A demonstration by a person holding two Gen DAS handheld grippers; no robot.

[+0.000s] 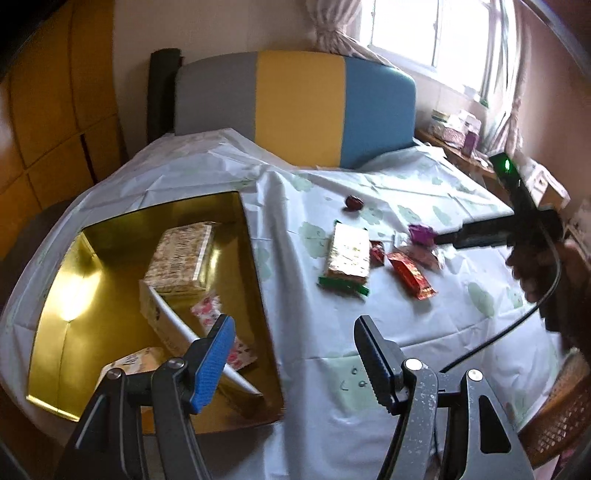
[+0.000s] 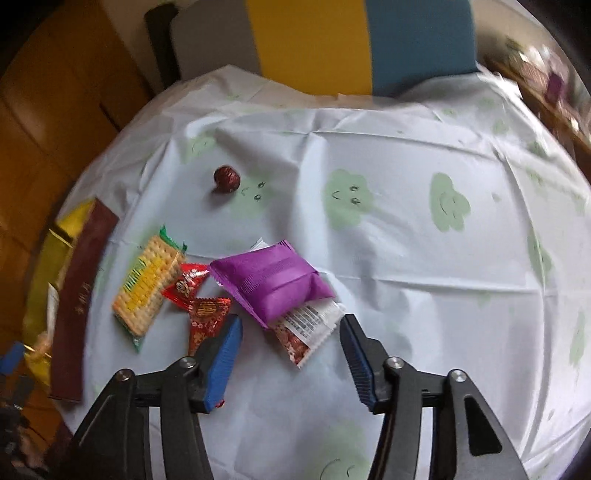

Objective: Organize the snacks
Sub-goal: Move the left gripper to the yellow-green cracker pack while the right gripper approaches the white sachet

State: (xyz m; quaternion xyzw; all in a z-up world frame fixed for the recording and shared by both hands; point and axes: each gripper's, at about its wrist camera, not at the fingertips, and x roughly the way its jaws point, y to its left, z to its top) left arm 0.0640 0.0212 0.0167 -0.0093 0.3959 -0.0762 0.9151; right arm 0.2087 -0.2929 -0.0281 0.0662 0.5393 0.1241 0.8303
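Right gripper (image 2: 291,350) with jaws apart and empty, left gripper (image 1: 295,354) likewise, purple packet (image 2: 273,284) beside biscuits (image 2: 147,284), pale tablecloth (image 2: 406,258), gold box (image 1: 110,273), tricolour chair (image 1: 299,107), window (image 1: 436,33).

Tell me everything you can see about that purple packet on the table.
The purple packet is a puffy, pillow-shaped wrapper of matte foil-like material with crimped, serrated ends and a seam along its middle. It is sealed and lies flat on the tablecloth, partly overlapping a white-and-red wrapper with a barcode. It lies just ahead of the right gripper, whose open jaws do not touch it.
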